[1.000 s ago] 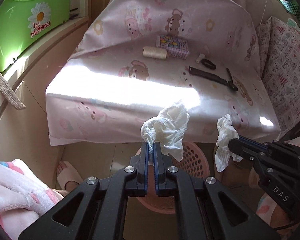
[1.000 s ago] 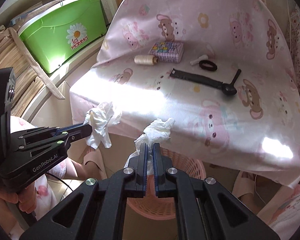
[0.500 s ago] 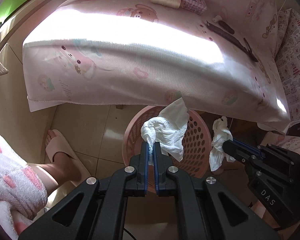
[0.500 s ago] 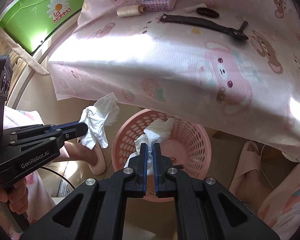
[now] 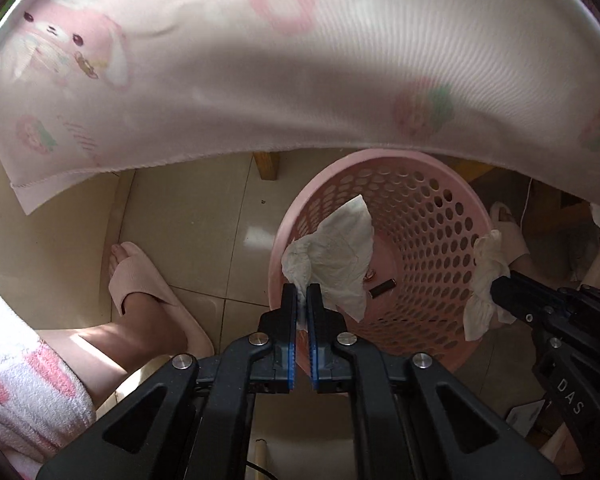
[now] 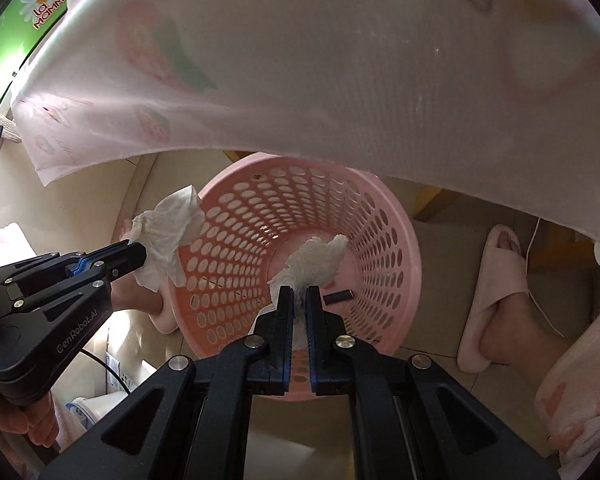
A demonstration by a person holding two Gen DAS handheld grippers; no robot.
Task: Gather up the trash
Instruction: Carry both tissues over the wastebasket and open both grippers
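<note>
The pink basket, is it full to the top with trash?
No, the pink basket looks nearly empty, with only a few small bits on its bottom.

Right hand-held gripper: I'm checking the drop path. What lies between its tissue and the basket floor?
Nothing: in the right wrist view the right hand-held gripper holds its tissue over the pink basket; a small dark item lies alongside.

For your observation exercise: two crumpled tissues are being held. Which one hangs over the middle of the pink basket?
The tissue in the right gripper: it hangs over the basket floor. The left gripper's tissue hangs over the rim.
</note>
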